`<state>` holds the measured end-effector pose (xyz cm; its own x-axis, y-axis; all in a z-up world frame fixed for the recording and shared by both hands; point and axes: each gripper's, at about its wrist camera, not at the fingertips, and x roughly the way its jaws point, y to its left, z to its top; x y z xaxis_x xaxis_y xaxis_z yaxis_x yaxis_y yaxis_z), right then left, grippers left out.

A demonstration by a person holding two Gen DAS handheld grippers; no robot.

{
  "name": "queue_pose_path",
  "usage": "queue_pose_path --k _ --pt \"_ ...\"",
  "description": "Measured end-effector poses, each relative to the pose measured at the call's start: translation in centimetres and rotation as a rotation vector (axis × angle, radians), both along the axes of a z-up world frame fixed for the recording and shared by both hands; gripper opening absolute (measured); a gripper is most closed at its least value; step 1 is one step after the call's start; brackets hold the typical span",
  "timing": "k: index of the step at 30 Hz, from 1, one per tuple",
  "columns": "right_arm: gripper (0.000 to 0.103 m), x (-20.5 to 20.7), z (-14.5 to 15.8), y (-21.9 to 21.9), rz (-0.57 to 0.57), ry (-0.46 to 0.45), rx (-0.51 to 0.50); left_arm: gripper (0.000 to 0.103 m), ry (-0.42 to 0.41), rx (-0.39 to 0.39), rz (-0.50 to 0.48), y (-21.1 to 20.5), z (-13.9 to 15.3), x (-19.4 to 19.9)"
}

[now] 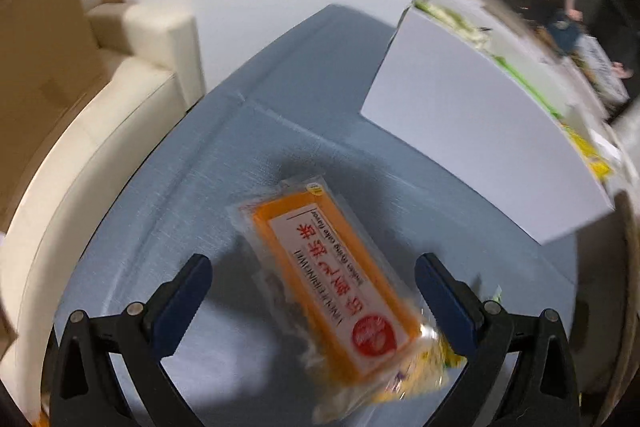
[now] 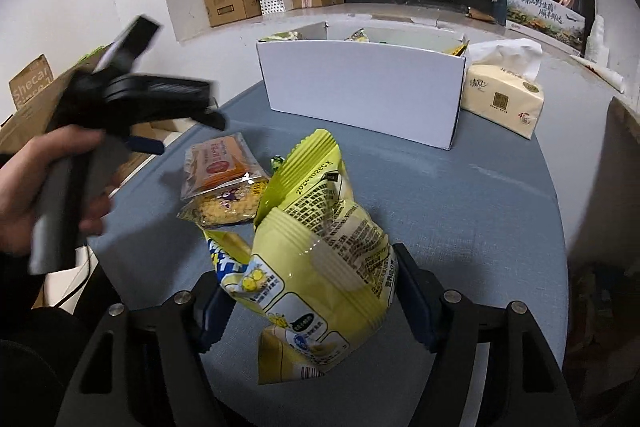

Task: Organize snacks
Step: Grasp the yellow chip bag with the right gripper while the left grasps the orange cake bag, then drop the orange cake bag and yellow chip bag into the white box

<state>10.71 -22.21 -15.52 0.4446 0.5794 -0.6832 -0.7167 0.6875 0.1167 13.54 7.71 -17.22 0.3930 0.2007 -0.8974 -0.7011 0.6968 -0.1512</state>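
- Two grippers work: the right gripper is clamped on a yellow-green snack bag, held above the near edge of the tabletop; the left gripper stands apart over the orange packet.
- Risk: the puffy bag could slip, being pinched only across its middle (slick film).
- Risk: the orange packet overlaps a yellow packet, so the left jaws may catch both.
- Count: three loose packets, one white box at the far edge.

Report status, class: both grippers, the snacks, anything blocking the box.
Right gripper shut on yellow-green snack bag. Left gripper open over orange snack packet. White box ahead, path clear.
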Motion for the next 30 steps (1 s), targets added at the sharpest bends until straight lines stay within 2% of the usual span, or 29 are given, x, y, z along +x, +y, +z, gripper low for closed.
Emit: queue_pose_path --k 4,6,7,9,10,14,18,21,24,27,30 --pt "0.076 -0.1 0.0 0.2 0.005 -0.015 0.02 0.103 0.099 0.032 0.022 -0.9 -2.2 2.1" --pt "0.076 -0.1 0.0 -0.2 0.004 -0.013 0.034 0.103 0.15 0.011 0.016 -1.1 -4.0 2.6" --pt "0.076 -0.2 0.0 -0.4 0.004 -0.013 0.038 0.103 0.147 0.065 -0.006 -1.7 -4.1 2.7" --pt "0.076 -0.2 0.0 -0.7 0.0 -0.015 0.044 0.101 0.129 0.086 -0.063 -2.5 -4.2 2.6" --pt "0.076 -0.2 0.0 -0.9 -0.002 -0.016 0.046 0.097 0.118 0.095 -0.09 -2.8 -4.1 2.6" --pt "0.076 -0.1 -0.1 -1.3 -0.012 -0.013 0.057 0.072 0.001 0.104 -0.282 -3.8 -3.3 1.8" --pt "0.076 -0.2 0.1 -1.1 -0.008 -0.015 0.061 0.069 -0.11 0.036 -0.428 -3.6 -2.4 0.2" --pt "0.076 -0.1 0.2 -1.0 -0.011 -0.015 0.06 0.069 -0.211 0.078 -0.538 -4.4 0.3 -1.8" --pt "0.076 0.4 0.5 -1.0 -0.036 -0.02 0.07 0.069 -0.292 0.105 -0.601 -5.3 3.4 -2.9" --pt "0.076 1.7 1.5 -0.9 -0.064 -0.023 0.093 0.069 -0.367 0.136 -0.644 -5.5 6.7 -2.4" --pt "0.076 4.1 3.8 -0.4 -0.074 -0.05 0.128 0.069 -0.428 0.152 -0.666 -4.3 9.6 -0.4"
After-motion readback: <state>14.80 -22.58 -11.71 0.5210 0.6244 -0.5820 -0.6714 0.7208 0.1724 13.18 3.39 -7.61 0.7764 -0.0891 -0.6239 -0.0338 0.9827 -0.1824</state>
